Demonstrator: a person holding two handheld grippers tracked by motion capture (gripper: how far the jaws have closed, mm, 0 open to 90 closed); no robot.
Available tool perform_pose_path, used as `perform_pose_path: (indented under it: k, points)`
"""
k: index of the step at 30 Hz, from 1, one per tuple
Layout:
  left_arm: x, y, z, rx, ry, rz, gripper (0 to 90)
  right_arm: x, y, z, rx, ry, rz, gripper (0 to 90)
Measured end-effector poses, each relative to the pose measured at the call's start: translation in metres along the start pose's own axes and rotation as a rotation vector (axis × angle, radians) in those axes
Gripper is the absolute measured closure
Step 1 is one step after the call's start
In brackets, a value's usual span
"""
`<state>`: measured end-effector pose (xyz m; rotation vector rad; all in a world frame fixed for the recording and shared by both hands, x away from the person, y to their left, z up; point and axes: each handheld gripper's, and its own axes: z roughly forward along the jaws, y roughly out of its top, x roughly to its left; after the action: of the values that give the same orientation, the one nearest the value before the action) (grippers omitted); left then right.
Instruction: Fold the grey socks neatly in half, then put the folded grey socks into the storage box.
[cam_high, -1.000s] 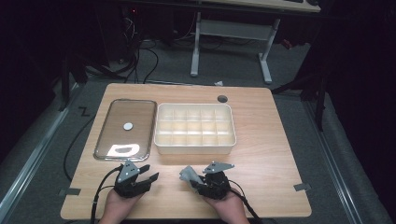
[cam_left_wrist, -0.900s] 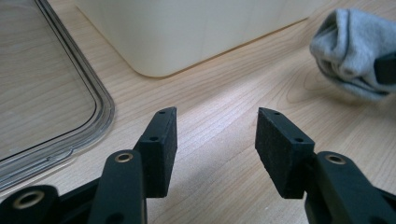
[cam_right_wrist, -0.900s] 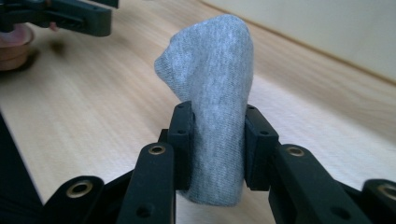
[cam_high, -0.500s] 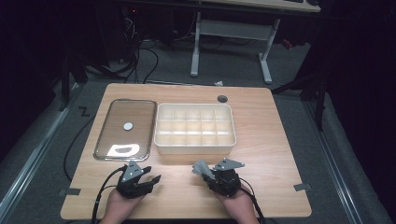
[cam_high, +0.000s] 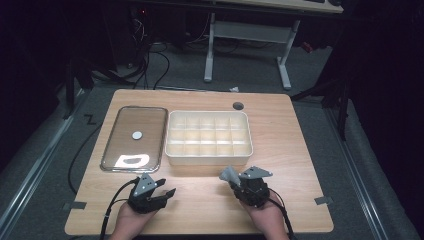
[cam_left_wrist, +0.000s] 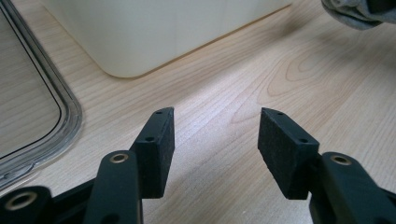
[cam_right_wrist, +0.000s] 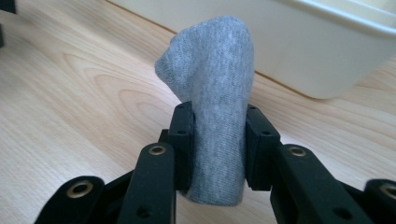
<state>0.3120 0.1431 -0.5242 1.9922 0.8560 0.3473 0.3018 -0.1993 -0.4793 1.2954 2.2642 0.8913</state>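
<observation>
High view: wooden table (cam_high: 295, 150), largest thing here. On it a cream compartment box (cam_high: 208, 137) at centre and a clear lid (cam_high: 134, 138) at 9 o'clock of the box, lying flat, white disc on it. Right gripper (cam_high: 231, 176) at 5 o'clock of the box, left gripper (cam_high: 167, 191) at 7 o'clock, both near the table's front edge. Grey sock (cam_right_wrist: 212, 126), rolled or folded, is pinched in the right gripper's jaws, just in front of the box's near wall, not touching it. Its long axis runs along the jaws; rounded end points out past the fingertips toward 11 o'clock in the high view, up toward 12 in the right gripper view. Right gripper view gives the sock's fine knit, plain grey, soft rounded tip, both pads pressed into its sides; high view gives it only as a small grey lump (cam_high: 229, 175). Left gripper view: jaws spread, nothing between them, bare wood below; box corner at 11 o'clock, lid rim at 9, sock tip at 1
</observation>
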Motion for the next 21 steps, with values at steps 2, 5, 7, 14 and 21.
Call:
perform_pose_path:
  k: [2,5,7,14,21]
  points:
    - [0.000,0.000,-0.001,0.000,0.001,0.002,46.8,-0.003,0.000,-0.003,0.006,-0.016,-0.007,69.5]
    - [-0.002,0.001,-0.001,-0.002,0.002,0.010,47.6,-0.011,0.002,-0.007,0.026,-0.046,0.008,69.4]
    - [-0.003,0.002,0.000,-0.001,0.002,0.014,47.6,-0.015,0.002,-0.009,0.021,-0.043,0.020,69.4]
    - [-0.003,0.001,0.000,0.003,0.016,0.023,49.5,-0.025,0.005,-0.013,0.027,-0.036,0.036,69.5]
    - [-0.002,0.000,0.000,0.007,0.023,0.020,50.0,-0.035,0.010,-0.016,0.058,-0.007,0.029,69.6]
